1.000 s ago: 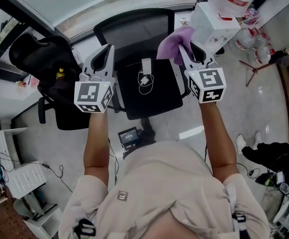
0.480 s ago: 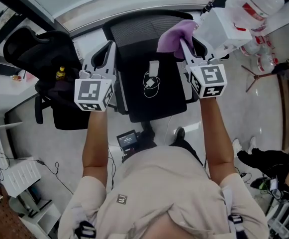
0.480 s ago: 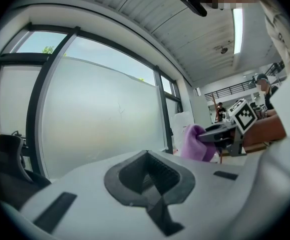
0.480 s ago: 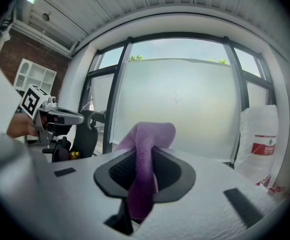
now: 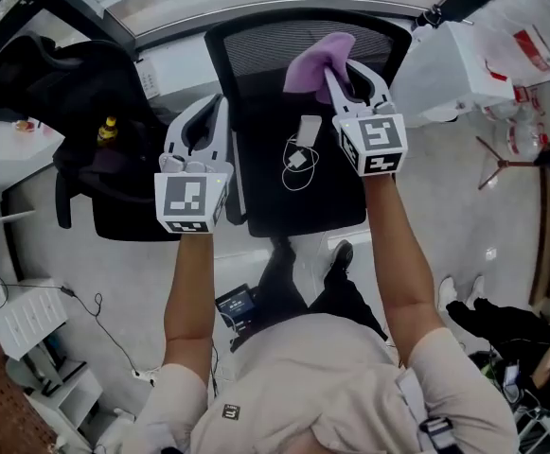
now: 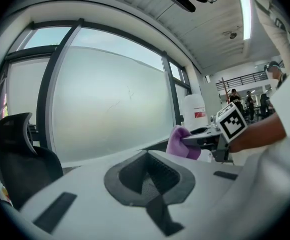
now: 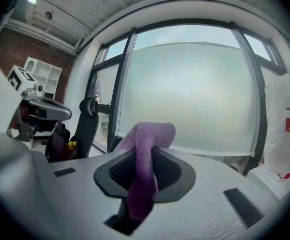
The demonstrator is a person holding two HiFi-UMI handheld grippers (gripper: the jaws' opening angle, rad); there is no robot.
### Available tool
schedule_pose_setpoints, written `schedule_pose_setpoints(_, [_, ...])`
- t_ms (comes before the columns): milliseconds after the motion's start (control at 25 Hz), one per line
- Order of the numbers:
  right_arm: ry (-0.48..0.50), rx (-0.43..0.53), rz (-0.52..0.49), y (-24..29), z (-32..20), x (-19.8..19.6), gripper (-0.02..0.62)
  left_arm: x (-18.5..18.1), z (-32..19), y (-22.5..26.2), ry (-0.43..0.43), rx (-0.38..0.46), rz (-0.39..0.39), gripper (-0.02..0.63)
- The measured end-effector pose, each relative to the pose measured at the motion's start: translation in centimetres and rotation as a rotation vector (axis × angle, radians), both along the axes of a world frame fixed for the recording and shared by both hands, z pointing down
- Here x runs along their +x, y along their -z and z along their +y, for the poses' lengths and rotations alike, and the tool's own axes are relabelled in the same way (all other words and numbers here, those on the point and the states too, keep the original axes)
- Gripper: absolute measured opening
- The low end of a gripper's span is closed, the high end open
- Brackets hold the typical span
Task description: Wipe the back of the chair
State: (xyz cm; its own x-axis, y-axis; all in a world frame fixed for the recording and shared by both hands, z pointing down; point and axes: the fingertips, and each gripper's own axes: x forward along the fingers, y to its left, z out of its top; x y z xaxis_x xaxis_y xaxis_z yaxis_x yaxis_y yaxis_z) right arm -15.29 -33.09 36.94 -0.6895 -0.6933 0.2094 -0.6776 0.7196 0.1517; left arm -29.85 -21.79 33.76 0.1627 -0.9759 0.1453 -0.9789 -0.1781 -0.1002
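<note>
Cloth [image 5: 318, 57], purple and bunched, is grasped between the jaws of the right gripper [image 5: 337, 76]; in the right gripper view it runs down through the closed jaws and folds over above them. In the head view it sits at 12 to 1 o'clock, over the upper part of the chair back [image 5: 265, 53], a black mesh panel with a dark frame at 12 o'clock. Whether the cloth touches the mesh cannot be told.

The left gripper [image 5: 208, 119] is at 10 to 11 o'clock, beside the left edge of the chair back and apart from the cloth. Its jaws are clenched together with nothing between them.

Just below the back, near the centre, the black seat [image 5: 265, 197] carries a white charger [image 5: 307, 130] with a looped cable. A 2nd black chair [image 5: 66, 83] stands at 10 o'clock, with a small yellow-topped bottle [image 5: 109, 130] on it. A white bag [image 5: 450, 64] is at 2 o'clock. Both gripper views face a frosted window [image 7: 194, 99].
</note>
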Motion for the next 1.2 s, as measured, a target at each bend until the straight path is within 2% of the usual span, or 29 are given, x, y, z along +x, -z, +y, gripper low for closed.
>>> schedule_pose_setpoints(440, [0.089, 0.003, 0.082, -10.7, -4.1, -11.5, 0.064, -4.7, -1.1, -9.3, 0.087, -0.093, 0.054, 0.008])
schedule_pose_setpoints(600, [0.147, 0.018, 0.111, -13.1, -4.5, -16.1, 0.065, -6.4, -1.7, -11.1, 0.106, -0.078, 0.056, 0.008])
schedule_pose_setpoints(760, [0.166, 0.013, 0.139, -14.6, -4.5, -17.7, 0.066, -6.8, -2.0, -12.2, 0.116, -0.087, 0.066, 0.008])
schedule_pose_setpoints(880, [0.145, 0.015, 0.164, -15.2, -5.1, -17.1, 0.063, -6.6, -2.6, -12.9, 0.110, -0.095, 0.065, 0.008])
schedule_pose_setpoints(1000, [0.104, 0.012, 0.188, -15.6, -6.3, -14.6, 0.061, -5.5, -3.6, -13.7, 0.096, -0.106, 0.065, 0.008])
schedule_pose_setpoints(1080, [0.057, -0.014, 0.183, -16.0, -7.7, -11.3, 0.061, -4.1, -4.6, -14.0, 0.080, -0.111, 0.064, 0.008])
schedule_pose_setpoints(1200, [-0.052, -0.056, 0.180, -16.6, -10.6, -3.9, 0.061, -0.9, -6.1, -14.1, 0.044, -0.113, 0.066, 0.008])
